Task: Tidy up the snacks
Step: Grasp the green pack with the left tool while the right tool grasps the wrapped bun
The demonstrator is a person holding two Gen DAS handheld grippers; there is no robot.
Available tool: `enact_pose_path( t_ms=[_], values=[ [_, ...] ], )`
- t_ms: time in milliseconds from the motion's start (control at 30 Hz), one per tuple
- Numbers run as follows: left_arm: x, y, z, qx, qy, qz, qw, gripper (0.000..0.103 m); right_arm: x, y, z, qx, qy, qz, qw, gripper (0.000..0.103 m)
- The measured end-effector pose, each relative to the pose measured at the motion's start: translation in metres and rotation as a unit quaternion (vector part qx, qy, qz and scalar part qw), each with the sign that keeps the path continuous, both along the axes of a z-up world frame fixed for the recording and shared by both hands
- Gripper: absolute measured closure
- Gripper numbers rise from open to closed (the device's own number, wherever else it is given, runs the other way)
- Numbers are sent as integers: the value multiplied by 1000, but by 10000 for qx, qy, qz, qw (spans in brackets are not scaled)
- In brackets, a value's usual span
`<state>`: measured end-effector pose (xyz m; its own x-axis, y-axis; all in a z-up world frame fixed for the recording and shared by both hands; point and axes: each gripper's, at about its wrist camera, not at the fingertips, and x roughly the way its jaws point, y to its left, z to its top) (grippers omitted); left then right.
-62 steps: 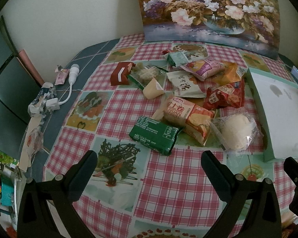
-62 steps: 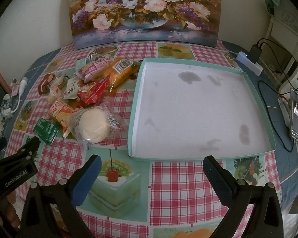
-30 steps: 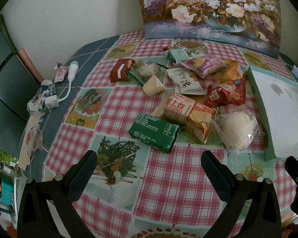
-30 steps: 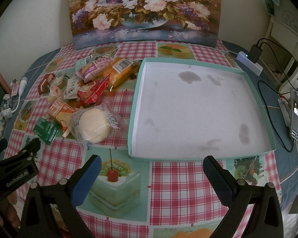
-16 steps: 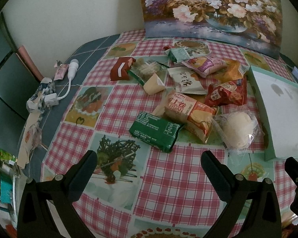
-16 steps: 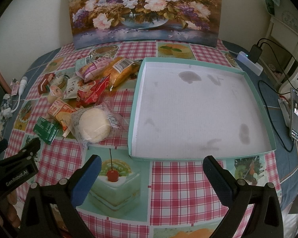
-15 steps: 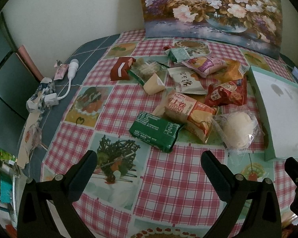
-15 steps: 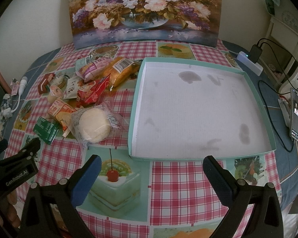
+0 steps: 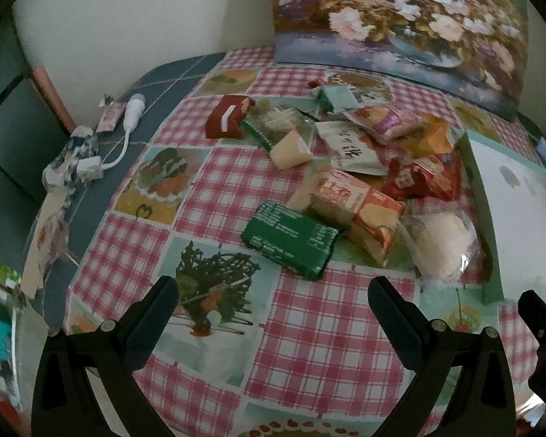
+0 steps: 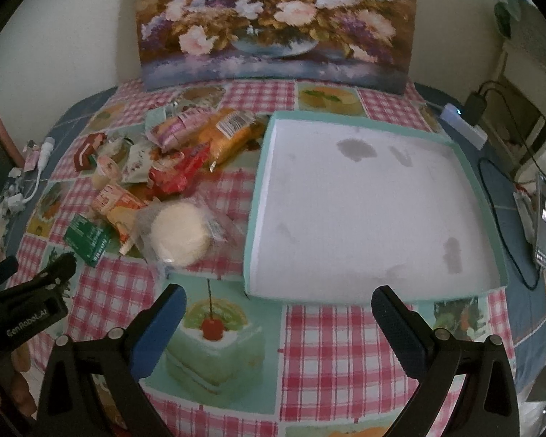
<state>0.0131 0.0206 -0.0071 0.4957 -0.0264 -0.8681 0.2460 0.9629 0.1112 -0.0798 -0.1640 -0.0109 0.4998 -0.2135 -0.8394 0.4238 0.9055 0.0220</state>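
- A checked oilcloth (image 10: pixel 345 346) is covering the desk; a flower painting (image 10: pixel 273 22) is leaning against the wall.
- Snack packets (image 9: pixel 345 182) are lying left of the empty tray (image 10: pixel 360 196).
- Left claw (image 9: pixel 273 313) and right claw (image 10: pixel 278 313) are both gaping wide, empty.

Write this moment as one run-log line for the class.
left gripper: open, holds nothing | right gripper: open, holds nothing | snacks: piled left of tray | tray: no snacks inside

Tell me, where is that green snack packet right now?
The flat dark green foil packet lies on the checked tablecloth at the near edge of the snack pile, touching the orange biscuit pack, just ahead of the open left gripper.
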Motion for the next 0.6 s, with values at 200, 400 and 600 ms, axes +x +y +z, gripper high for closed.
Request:
enact_pose_path(
  t_ms=[200, 400, 600],
  values=[
    [18, 27, 0, -438, 128, 407, 9981, 0, 14, 8, 5, 167, -371, 273, 9988, 0],
    [36, 51, -4, -850, 249, 613, 9942, 0, 38, 22, 3, 377, -459, 715, 9957, 0],
    [51, 47, -18, -1009, 545, 544, 9919, 0, 67, 38, -12, 217, -185, 1057, 9940, 0]
  ],
)
